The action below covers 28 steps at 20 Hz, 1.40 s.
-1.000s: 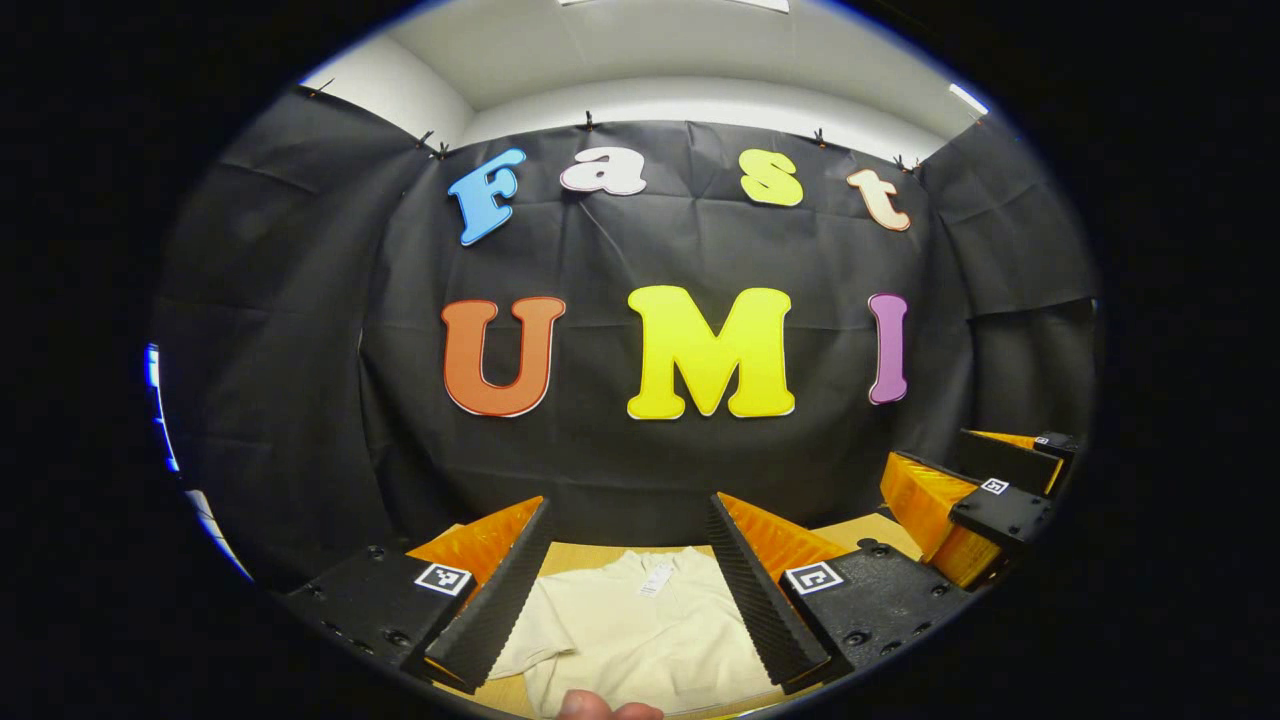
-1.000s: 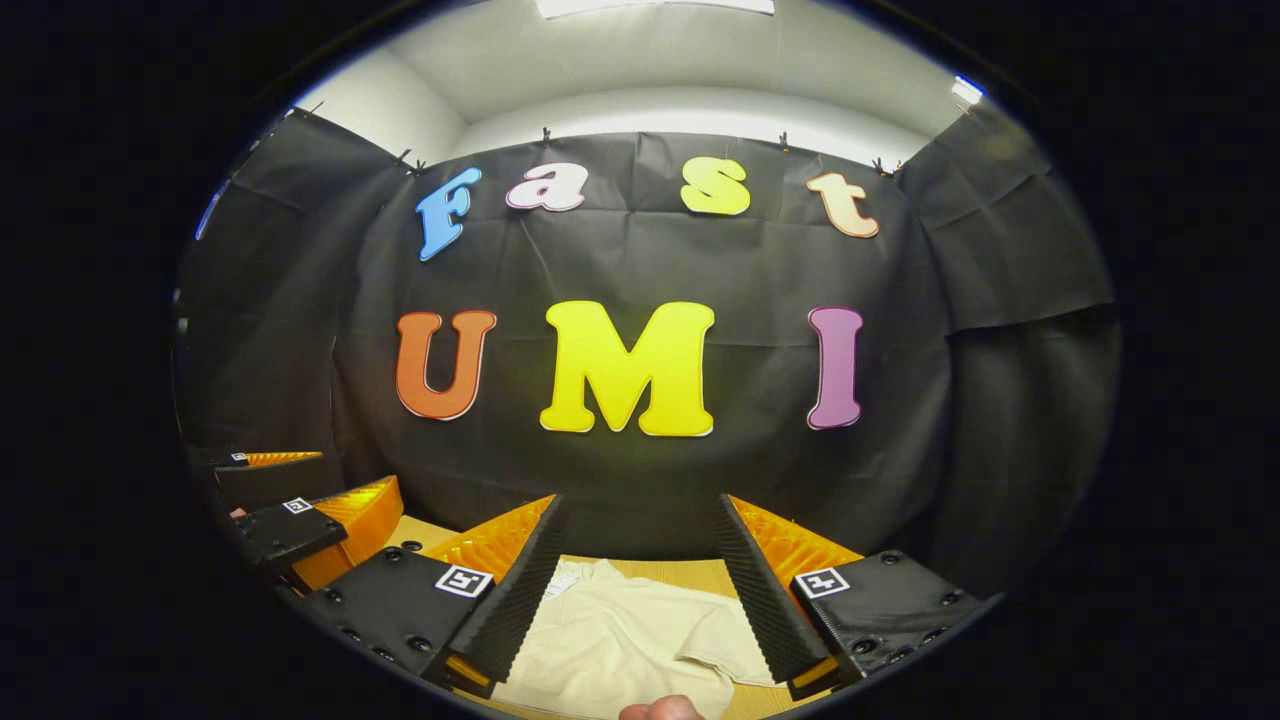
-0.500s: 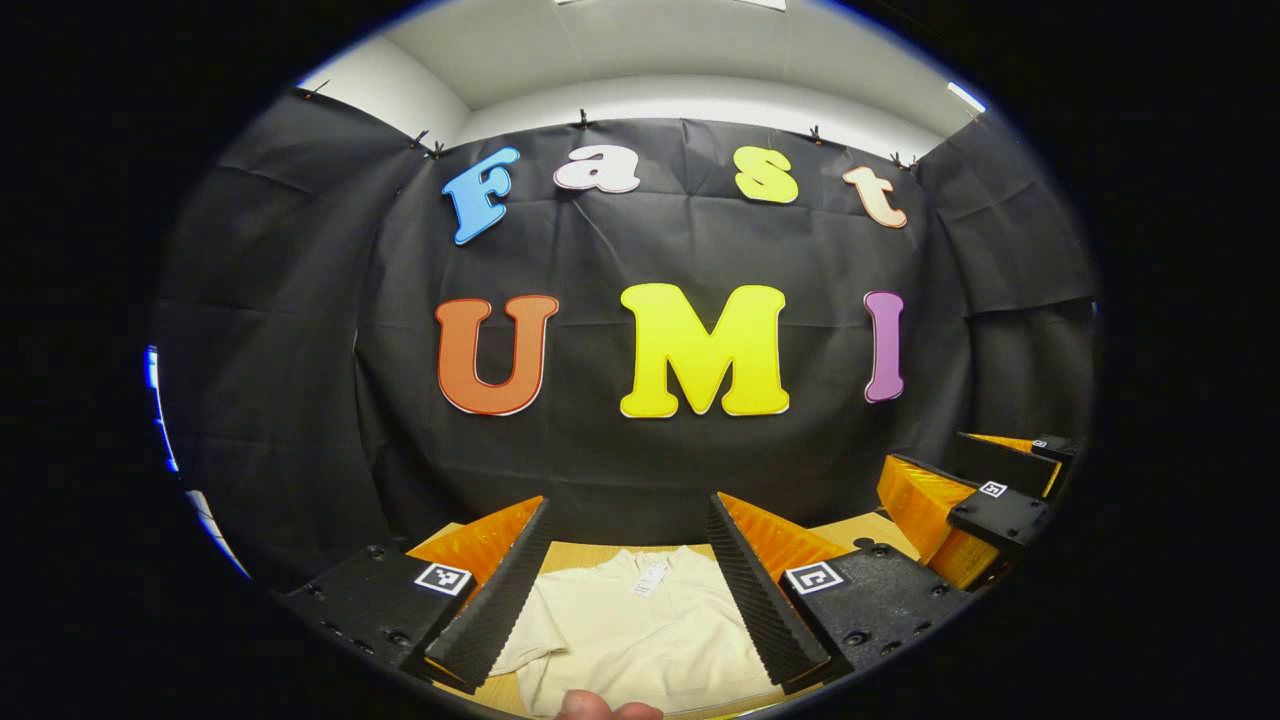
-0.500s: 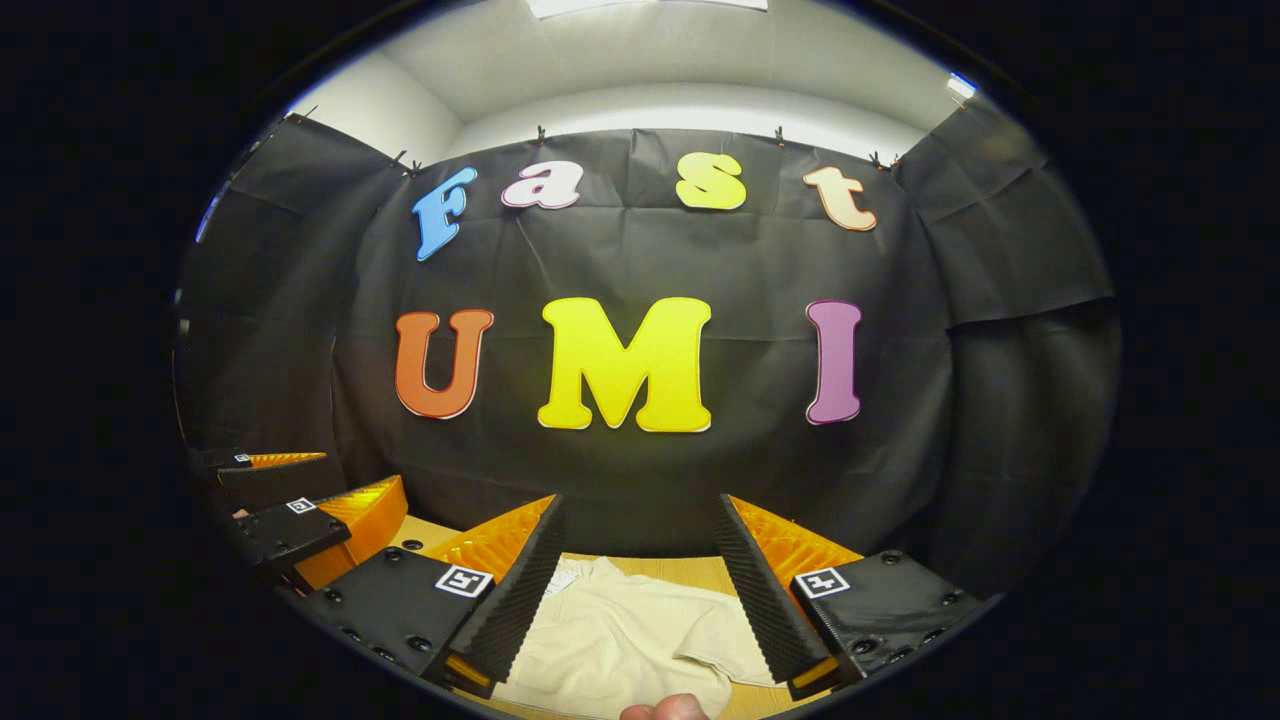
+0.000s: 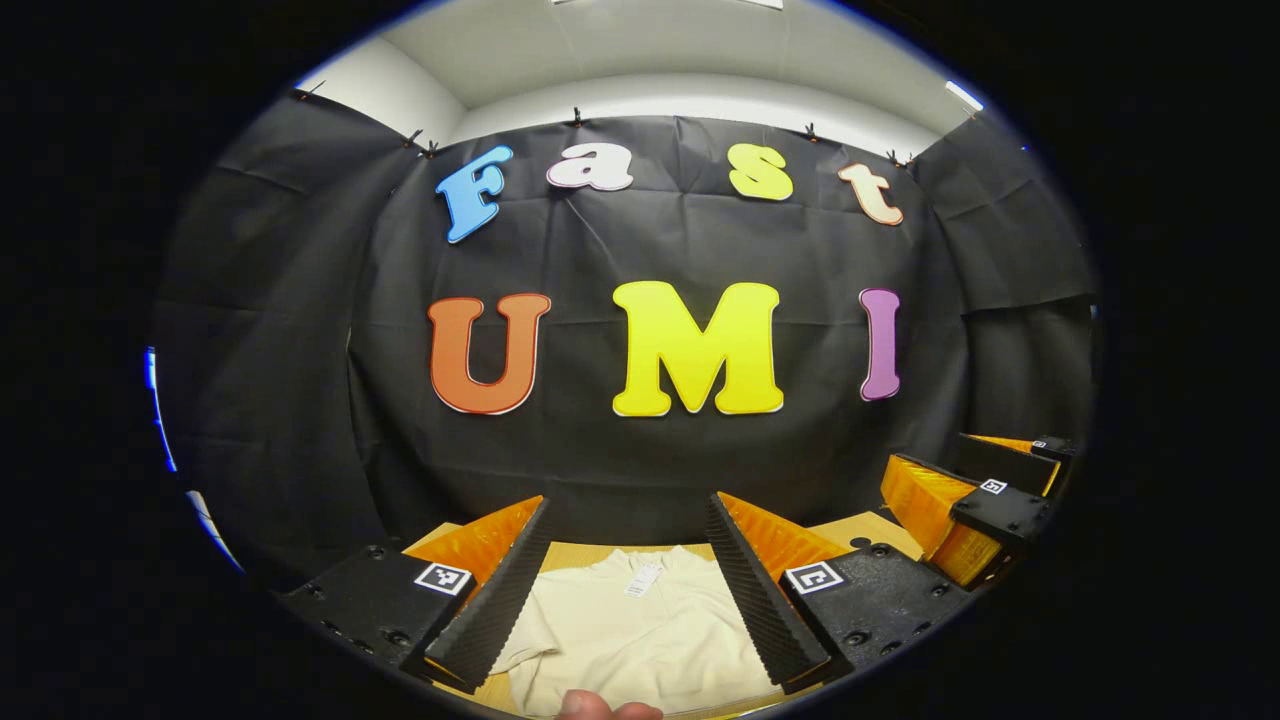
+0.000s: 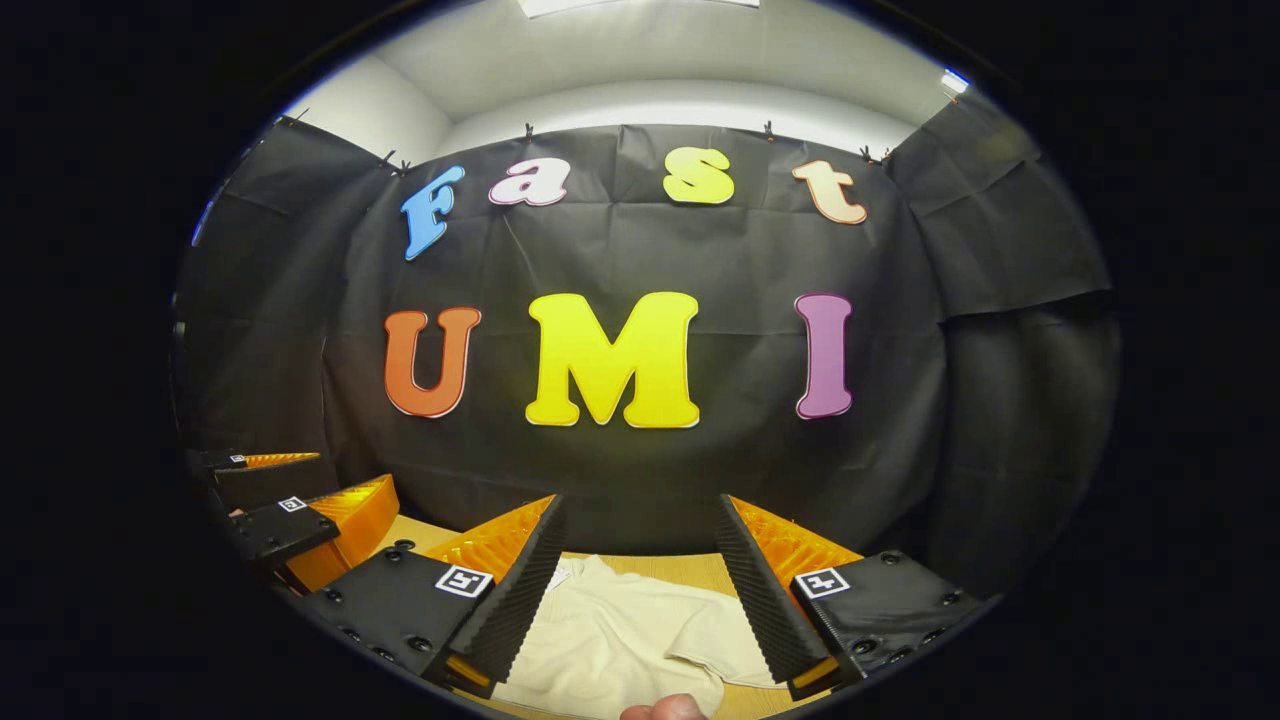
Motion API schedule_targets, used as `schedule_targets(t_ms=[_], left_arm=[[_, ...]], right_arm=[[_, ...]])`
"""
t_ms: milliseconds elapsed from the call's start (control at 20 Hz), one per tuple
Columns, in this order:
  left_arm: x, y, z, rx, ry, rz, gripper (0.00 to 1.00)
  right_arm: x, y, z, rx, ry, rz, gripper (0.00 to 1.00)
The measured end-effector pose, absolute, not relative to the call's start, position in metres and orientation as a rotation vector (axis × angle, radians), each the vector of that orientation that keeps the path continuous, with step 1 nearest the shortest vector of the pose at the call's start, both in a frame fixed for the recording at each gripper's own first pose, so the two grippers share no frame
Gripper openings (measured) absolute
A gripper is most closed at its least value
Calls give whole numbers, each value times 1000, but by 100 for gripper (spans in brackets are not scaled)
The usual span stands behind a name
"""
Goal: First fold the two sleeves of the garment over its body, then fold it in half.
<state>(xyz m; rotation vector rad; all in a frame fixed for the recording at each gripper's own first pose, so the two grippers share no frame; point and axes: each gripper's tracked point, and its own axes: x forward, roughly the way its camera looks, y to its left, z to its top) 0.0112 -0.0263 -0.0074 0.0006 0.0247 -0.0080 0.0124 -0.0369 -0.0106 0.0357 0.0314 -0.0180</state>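
Views have tilted slightly down; both tongs [image 5: 625, 590] [image 6: 640, 590] gape above garment [image 5: 640, 640] on wooden table [image 5: 880, 528].

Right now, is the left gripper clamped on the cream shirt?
No: the left gripper is open above the cream shirt on the wooden table.

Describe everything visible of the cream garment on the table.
The cream garment looks like soft, lightly creased cloth, lying flat on the wooden table. The left gripper view shows a small white tag near its far edge and a short sleeve spread sideways, not folded in. The right gripper view shows another sleeve. Neither open claw touches it.
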Motion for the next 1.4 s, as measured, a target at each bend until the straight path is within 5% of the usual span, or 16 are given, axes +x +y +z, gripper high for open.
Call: schedule_targets(t_ms=[700,1100,1400], left_arm=[[1,-74,-51,45,143,-91,98],[-4,-123,-76,66,215,-179,98],[-3,-151,-89,66,272,-190,98]], right_arm=[[-10,-173,-98,38,211,-79,94],[-62,-319,-198,61,444,-251,93],[-103,-367,-302,67,703,-230,95]])
